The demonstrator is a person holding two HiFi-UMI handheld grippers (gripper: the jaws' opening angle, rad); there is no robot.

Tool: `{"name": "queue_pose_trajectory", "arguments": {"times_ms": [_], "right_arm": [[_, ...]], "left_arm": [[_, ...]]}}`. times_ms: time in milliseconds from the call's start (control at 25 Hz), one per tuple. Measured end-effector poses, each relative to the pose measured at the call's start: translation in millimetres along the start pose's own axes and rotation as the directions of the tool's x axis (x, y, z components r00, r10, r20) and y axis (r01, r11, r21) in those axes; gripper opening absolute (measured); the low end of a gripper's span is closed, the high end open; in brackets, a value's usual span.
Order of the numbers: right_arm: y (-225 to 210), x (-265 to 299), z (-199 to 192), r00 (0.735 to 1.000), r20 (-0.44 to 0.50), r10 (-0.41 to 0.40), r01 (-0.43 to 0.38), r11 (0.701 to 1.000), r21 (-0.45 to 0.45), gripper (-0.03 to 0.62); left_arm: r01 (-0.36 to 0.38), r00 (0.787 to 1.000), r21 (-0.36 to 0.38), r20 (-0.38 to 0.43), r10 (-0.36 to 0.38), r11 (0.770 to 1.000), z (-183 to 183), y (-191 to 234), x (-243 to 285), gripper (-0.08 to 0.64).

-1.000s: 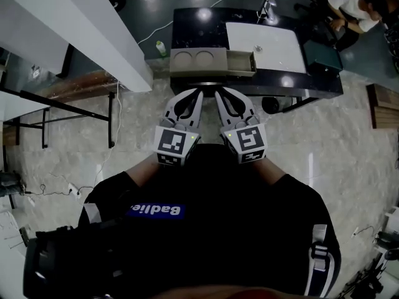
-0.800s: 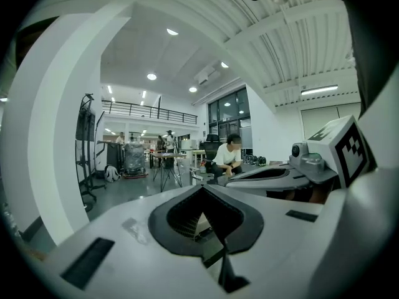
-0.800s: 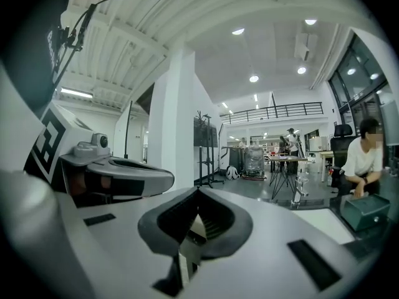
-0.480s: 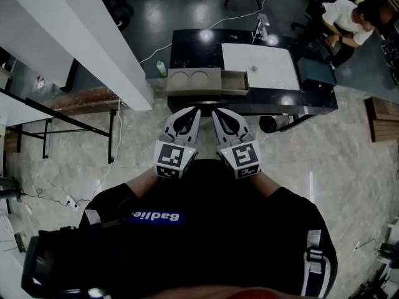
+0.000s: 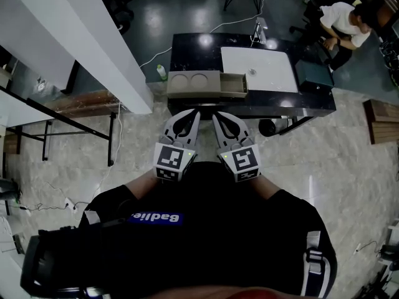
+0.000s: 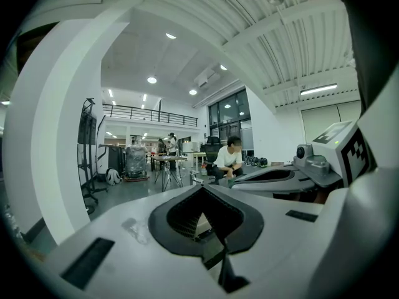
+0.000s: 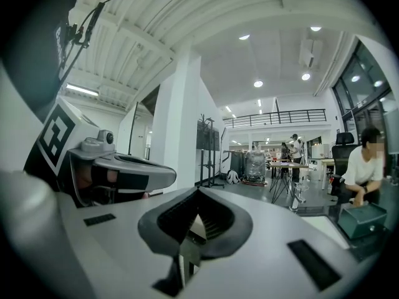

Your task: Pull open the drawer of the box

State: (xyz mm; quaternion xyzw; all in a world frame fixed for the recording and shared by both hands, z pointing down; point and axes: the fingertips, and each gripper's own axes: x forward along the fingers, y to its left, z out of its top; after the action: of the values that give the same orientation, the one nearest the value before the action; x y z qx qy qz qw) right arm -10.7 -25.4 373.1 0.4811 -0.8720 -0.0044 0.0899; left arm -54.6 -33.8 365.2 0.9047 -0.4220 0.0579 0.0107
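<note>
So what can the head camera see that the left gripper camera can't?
Only the head view looks down on the box on the black table, with its drawer standing pulled out to one side. Only the left gripper view shows the ceiling lights and the balcony railing far off. Both show the left gripper and the right gripper, shut and holding nothing, and a seated person in a white shirt.
</note>
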Motion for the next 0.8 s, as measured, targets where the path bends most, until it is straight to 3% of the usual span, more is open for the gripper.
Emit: {"name": "queue_pose_trajectory", "arguments": {"times_ms": [800], "right_arm": [[12,-6,-2,1.000,0.002,0.007,-0.007,1.000,0.014,-0.001]], "left_arm": [[-0.009,1.000,0.006,0.001,0.009,1.000,0,-5,-13,-0.015]]}}
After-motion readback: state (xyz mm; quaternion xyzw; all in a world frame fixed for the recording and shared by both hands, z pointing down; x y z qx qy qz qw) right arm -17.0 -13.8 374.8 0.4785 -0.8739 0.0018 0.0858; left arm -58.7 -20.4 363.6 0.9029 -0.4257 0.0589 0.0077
